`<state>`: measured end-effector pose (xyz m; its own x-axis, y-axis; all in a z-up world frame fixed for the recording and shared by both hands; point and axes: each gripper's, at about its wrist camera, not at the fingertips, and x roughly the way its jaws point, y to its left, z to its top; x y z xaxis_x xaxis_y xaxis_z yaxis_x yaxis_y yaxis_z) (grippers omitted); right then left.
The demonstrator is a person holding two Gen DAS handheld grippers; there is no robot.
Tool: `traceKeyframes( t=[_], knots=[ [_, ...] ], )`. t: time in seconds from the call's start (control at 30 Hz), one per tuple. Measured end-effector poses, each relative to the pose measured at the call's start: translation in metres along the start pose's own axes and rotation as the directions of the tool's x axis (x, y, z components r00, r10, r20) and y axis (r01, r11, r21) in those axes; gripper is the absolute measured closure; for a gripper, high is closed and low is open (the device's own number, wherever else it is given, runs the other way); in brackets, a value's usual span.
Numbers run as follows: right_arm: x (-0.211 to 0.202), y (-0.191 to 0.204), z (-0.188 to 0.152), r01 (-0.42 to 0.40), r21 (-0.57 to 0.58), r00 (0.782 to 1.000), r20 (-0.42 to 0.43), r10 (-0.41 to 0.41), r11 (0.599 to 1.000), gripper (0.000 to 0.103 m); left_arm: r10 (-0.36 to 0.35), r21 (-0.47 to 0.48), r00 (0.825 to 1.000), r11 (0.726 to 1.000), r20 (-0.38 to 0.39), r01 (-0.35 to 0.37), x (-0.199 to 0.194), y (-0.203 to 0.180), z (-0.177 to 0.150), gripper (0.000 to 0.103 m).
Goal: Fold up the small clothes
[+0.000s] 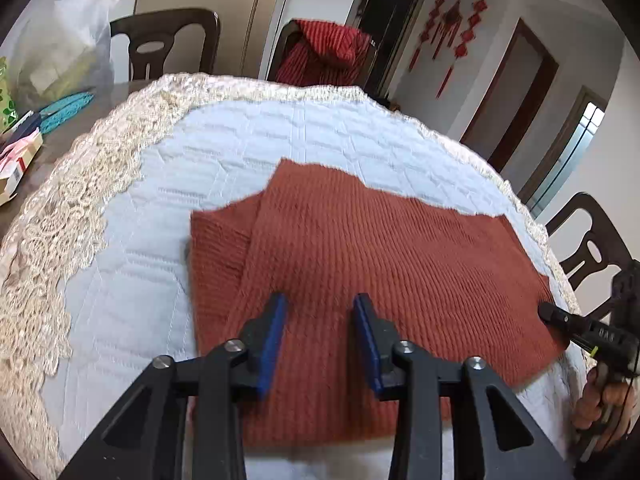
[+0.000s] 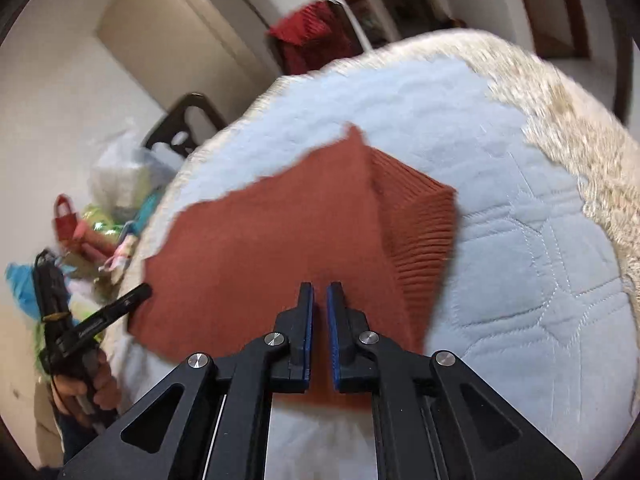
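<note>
A rust-red knitted garment (image 1: pixel 360 264) lies flat on the pale blue quilted table cover (image 1: pixel 224 148), with a folded-over flap at its left side. My left gripper (image 1: pixel 320 300) is open above the garment's near part, jaws wide apart and empty. In the right wrist view the same garment (image 2: pixel 280 240) lies ahead, its ribbed part (image 2: pixel 420 232) on the right. My right gripper (image 2: pixel 320 288) hovers over the near edge with jaws almost together, a narrow gap between the blue pads, nothing held. Each gripper also shows in the other's view, right (image 1: pixel 556 314) and left (image 2: pixel 136 294).
A lace tablecloth border (image 1: pixel 72 216) rings the quilted cover. Dark chairs (image 1: pixel 172 40) stand around the table, one draped with a red striped cloth (image 1: pixel 324 52). Boxes and a teal item (image 1: pixel 64 106) lie at the far left. Bags and clutter (image 2: pixel 104 216) sit beyond the table edge.
</note>
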<state>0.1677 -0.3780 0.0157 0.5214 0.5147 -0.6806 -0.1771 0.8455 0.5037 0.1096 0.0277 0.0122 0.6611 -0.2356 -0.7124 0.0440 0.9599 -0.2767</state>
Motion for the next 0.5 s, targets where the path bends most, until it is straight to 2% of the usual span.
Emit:
traceKeyframes(
  t=[0.03, 0.1, 0.17, 0.27, 0.33, 0.4, 0.5],
  knots=[
    [0.0, -0.009, 0.003, -0.029, 0.036, 1.0, 0.012, 0.029, 0.999, 0.101, -0.004, -0.004, 1.0, 1.0, -0.004, 0.004, -0.002, 0.001, 0.001, 0.068],
    [-0.003, -0.015, 0.007, -0.019, 0.066, 1.0, 0.019, 0.018, 0.998, 0.103, -0.001, -0.008, 1.0, 1.0, -0.012, 0.001, -0.006, 0.0, 0.003, 0.068],
    [-0.008, -0.007, 0.011, 0.018, 0.039, 0.999, 0.036, -0.019, 0.999, 0.103, 0.002, 0.004, 1.0, 1.0, -0.006, -0.002, -0.008, -0.007, 0.01, 0.068],
    [0.0, 0.006, 0.02, -0.012, 0.02, 0.999, 0.037, 0.012, 1.0, 0.102, 0.013, 0.042, 1.0, 0.999, 0.011, -0.013, 0.002, -0.019, 0.023, 0.068],
    [0.014, 0.01, 0.026, -0.02, 0.015, 1.0, 0.014, 0.02, 1.0, 0.102, 0.019, 0.038, 1.0, 0.999, -0.013, -0.018, 0.017, -0.018, 0.028, 0.068],
    [0.024, 0.001, 0.028, -0.02, 0.025, 1.0, 0.001, 0.02, 0.999, 0.103, 0.022, 0.04, 1.0, 0.999, -0.013, -0.022, 0.026, -0.012, 0.027, 0.07],
    [0.021, -0.017, 0.035, -0.046, 0.058, 0.999, 0.028, 0.044, 0.997, 0.103, -0.005, 0.026, 1.0, 1.0, -0.008, 0.005, 0.024, -0.005, 0.027, 0.072]
  ],
)
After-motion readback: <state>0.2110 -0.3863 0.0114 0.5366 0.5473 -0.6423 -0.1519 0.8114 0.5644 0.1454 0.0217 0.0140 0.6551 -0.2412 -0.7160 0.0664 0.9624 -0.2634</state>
